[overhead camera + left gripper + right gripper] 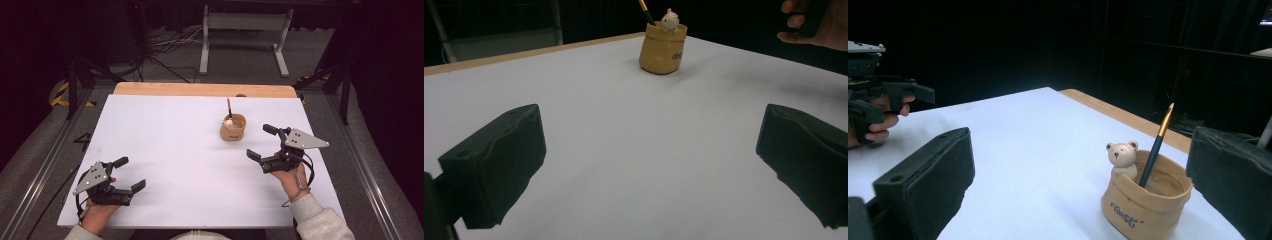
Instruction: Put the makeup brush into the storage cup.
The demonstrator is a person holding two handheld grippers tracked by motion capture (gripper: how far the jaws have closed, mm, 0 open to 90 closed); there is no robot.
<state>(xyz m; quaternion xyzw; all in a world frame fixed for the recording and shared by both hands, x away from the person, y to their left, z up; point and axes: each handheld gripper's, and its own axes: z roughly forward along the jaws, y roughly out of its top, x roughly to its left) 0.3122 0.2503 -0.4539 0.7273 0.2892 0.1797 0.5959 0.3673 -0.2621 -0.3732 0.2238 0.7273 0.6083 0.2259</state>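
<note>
Slim, stiff, light pencil leaning in the tan bear-faced pot right of table centre, best pinched on its bare upper shaft; right gripper near, left gripper well apart, both gaping and empty.

**Table: white sheet, one pot on it**

Table has a wooden top; a bare strip of wood shows along the far edge. A white sheet covers the rest, flat, reaching the near edge. One thing stands directly on the sheet: a tan bag-shaped pot, upright, right of centre and toward the far side. It holds a pencil leaning on its rim and carries a small bear figure at the rim.
</note>
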